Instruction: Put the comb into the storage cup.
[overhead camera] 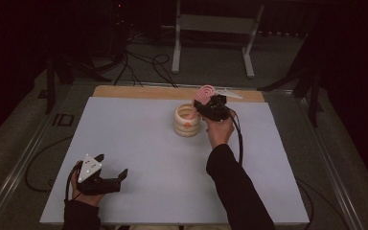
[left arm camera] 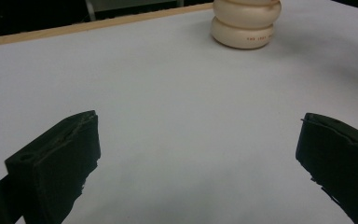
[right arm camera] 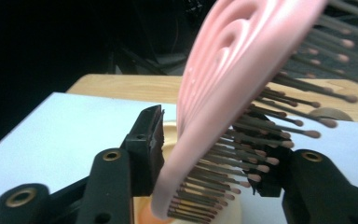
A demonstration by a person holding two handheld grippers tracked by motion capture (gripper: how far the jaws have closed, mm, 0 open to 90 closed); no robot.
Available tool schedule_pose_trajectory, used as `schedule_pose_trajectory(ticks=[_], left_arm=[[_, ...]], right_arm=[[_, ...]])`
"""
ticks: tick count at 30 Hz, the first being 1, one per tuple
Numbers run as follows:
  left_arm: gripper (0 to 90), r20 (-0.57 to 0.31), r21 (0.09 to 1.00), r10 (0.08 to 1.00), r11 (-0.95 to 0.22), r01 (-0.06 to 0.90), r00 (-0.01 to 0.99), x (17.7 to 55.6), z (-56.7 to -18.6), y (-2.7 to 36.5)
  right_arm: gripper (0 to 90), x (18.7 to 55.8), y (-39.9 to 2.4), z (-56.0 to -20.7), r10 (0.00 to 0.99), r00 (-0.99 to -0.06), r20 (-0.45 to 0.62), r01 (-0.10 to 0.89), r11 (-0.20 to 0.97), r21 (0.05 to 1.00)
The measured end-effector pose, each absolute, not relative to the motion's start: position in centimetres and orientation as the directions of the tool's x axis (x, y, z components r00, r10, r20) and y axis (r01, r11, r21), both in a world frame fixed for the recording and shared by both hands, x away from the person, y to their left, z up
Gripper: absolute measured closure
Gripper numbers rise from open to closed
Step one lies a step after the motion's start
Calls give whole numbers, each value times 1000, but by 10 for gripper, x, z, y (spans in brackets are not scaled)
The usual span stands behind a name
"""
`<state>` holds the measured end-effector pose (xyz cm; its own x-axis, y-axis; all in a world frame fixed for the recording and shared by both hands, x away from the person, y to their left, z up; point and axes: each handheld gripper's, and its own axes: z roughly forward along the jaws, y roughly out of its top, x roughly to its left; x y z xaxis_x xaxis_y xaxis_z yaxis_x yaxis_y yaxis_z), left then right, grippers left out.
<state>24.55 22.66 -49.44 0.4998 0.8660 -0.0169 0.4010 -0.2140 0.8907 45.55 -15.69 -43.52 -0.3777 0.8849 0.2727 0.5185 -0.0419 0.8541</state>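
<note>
Where the white table (overhead camera: 139,143) meets its far wooden edge, right gripper (overhead camera: 206,106) held up by the right hand (overhead camera: 219,130), just above and beside the cream ribbed holder (overhead camera: 187,120). Jaws closed on a pink hairbrush (overhead camera: 204,92), head tilted up and away toward the far side. From the right gripper view, pink hairbrush (right arm camera: 223,84) clamped between the two black jaws, one pressing the smooth pink back, the other buried in the dark, round-tipped bristles (right arm camera: 279,121); lower end of the brush reaching down to the cream ribbed holder (right arm camera: 168,135), over an orange patch inside its mouth. Whether that tip touches the orange part: cannot tell. Near the front left corner of the table, left gripper (overhead camera: 111,170) in the left hand (overhead camera: 84,194), grey three-cornered plate (overhead camera: 89,166) on top, jaws spread wide with nothing between them. From the left gripper view, both black jaws well apart over bare white surface, cream ribbed holder (left arm camera: 246,23) standing upright far ahead, small reddish lettering on its lower ring. Beyond the table, dark floor with black cables (overhead camera: 141,64) and a white metal stand (overhead camera: 213,33).
</note>
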Motion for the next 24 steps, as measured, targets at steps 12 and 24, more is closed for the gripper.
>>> schedule_pose_trajectory(ticks=[12, 24], left_arm=[[8, -17, 891, 865, -214, 401, 501, 246, -495, 226], [8, -19, 890, 866, -212, 403, 500, 246, -495, 226]], right_arm=[[169, 449, -160, -427, 911, -372, 177, 545, 60, 836], [90, 432, -175, -420, 897, -415, 151, 539, 109, 836]])
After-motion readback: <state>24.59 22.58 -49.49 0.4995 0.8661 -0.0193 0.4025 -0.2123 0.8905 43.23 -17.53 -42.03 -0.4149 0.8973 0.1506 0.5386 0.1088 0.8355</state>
